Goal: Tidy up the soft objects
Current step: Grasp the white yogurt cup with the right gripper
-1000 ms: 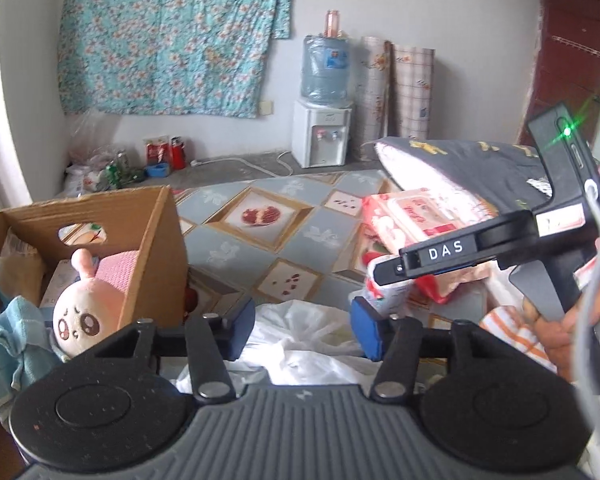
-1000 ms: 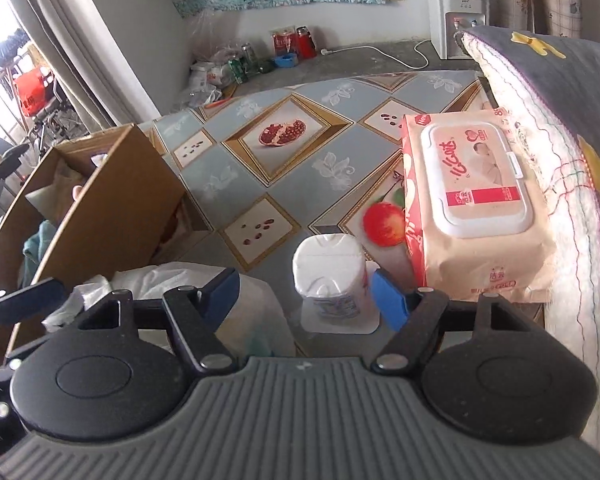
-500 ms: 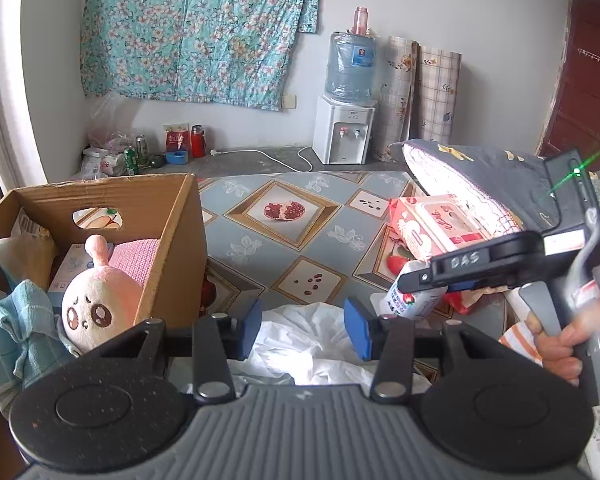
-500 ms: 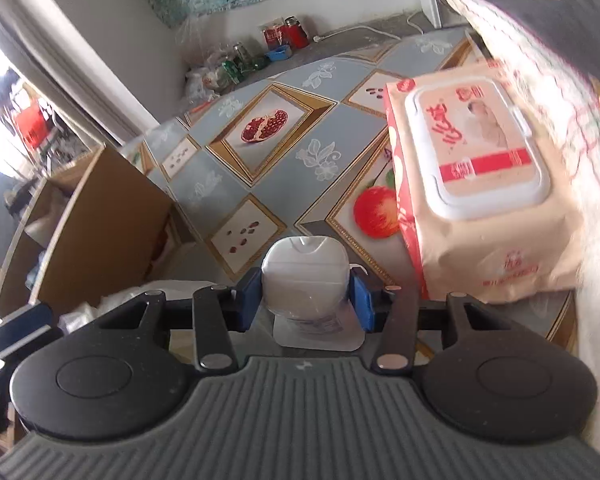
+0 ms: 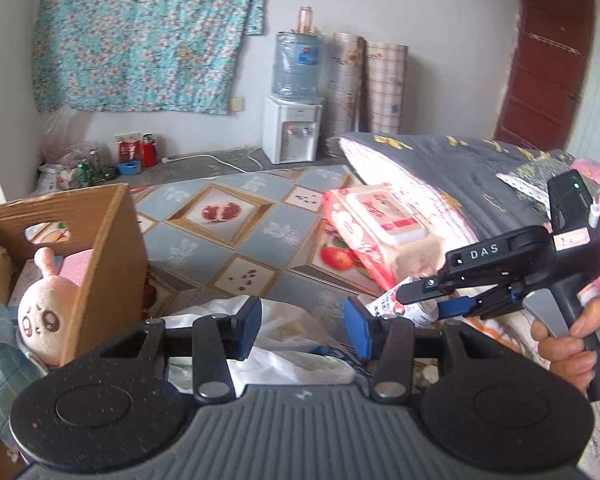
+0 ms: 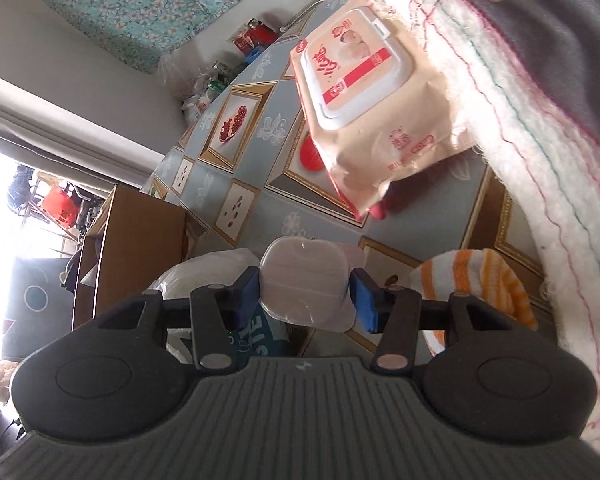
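In the left wrist view the left gripper [image 5: 303,326] is half open and holds nothing above a white plastic bag [image 5: 300,354], and in the right wrist view the right gripper [image 6: 305,294] is clamped on a small white pouch [image 6: 305,280], lifted above the patterned mat [image 6: 268,196].

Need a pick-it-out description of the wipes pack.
Start at the grey quilt heaped on the patterned mat. The wipes pack leans on its near edge. It is the only flat peach-pink packet with a white flip lid and red band.
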